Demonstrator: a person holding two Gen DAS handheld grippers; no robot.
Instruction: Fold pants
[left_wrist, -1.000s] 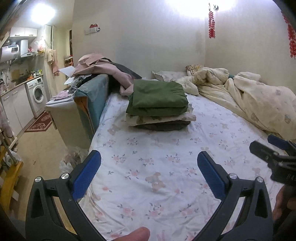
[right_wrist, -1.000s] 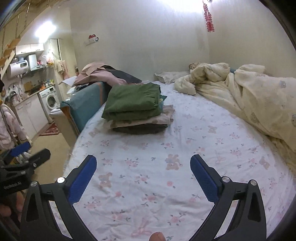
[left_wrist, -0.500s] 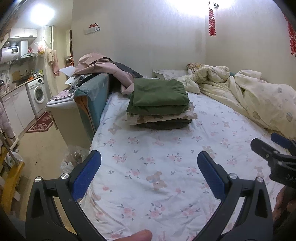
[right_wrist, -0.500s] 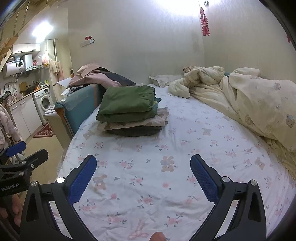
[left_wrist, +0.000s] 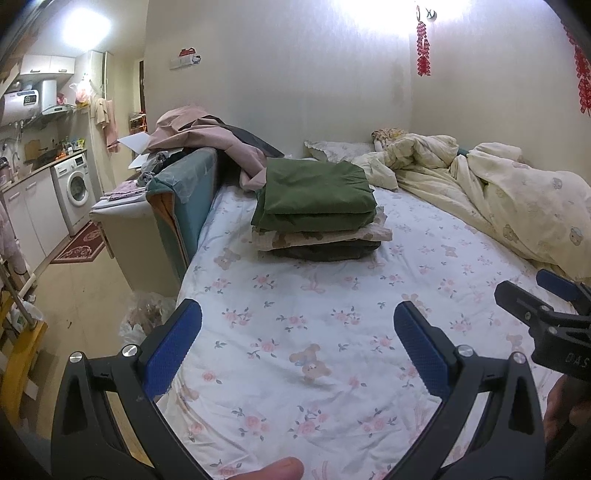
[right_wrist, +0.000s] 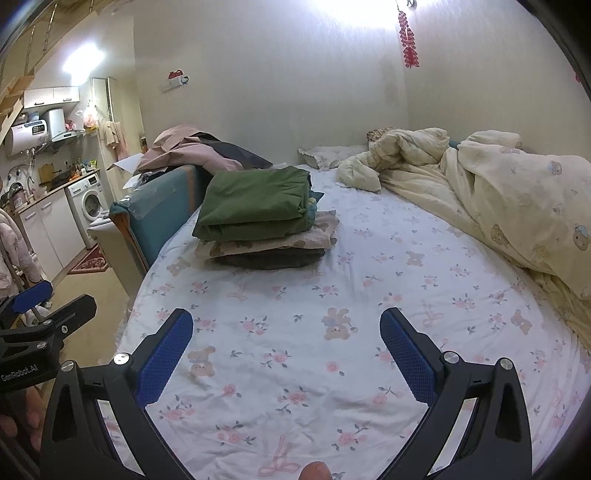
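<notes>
Both grippers have drifted nearer the stack (left_wrist: 317, 210) over the past second. Left gripper (left_wrist: 297, 349) and right gripper (right_wrist: 286, 350) hover over the bedsheet (left_wrist: 332, 332) short of the stack, jaws spread wide, holding nothing. Green pants (right_wrist: 255, 205) lie folded atop the stack, with the duvet (right_wrist: 517, 206) to its right.

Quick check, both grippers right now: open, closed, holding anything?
left gripper: open, holding nothing, above the floral bedsheet.
right gripper: open, holding nothing, also above the bedsheet.
</notes>
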